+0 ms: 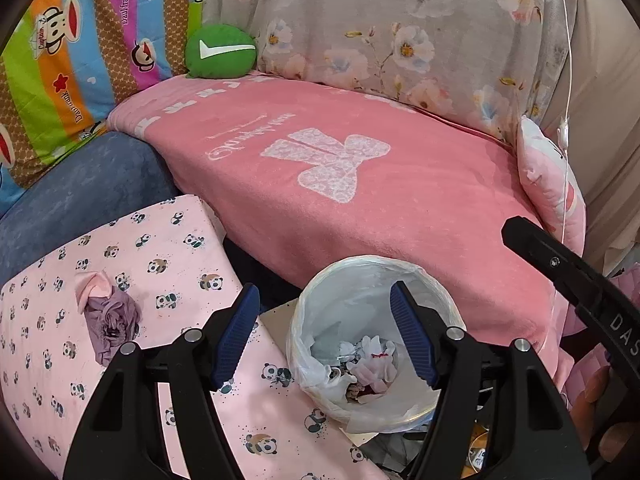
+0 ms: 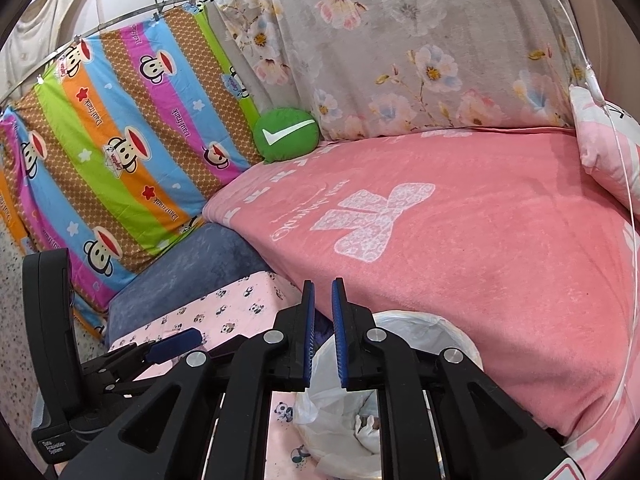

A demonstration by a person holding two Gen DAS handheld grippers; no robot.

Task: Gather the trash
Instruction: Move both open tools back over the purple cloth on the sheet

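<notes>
Trash fills the bottom of a small round bin (image 1: 376, 344) lined with a thin white plastic bag: crumpled white tissues and scraps lie heaped inside. The bin stands against the front edge of a bed covered by a pink blanket (image 1: 360, 184) with a white bow design, and just beside a low surface draped in a pink panda-print cloth (image 1: 168, 264). On that cloth, well to the left of the bin, lies a crumpled wad of purple and pale pink material (image 1: 108, 312), apart from everything else.

The left gripper (image 1: 324, 336) hangs above the bin's left rim with its jaws spread wide and nothing between them; one blue pad sits over the panda cloth, the other over the bin's opening. The right gripper (image 2: 323, 334) hovers over the bin (image 2: 400, 380) as well, its jaws drawn close together with only a narrow gap, and nothing is visibly held between the blue pads. In the right wrist view the left gripper (image 2: 172, 346) shows from the side at lower left.

At the back of the bed a round green cushion (image 1: 220, 52) with a white tick leans where a striped monkey-print sheet (image 1: 80, 60) meets a grey floral sheet (image 1: 400, 28). A pink pillow (image 1: 548, 176) rests at the blanket's right end, and a blue-grey cushion (image 1: 80, 196) lies behind the panda cloth.
</notes>
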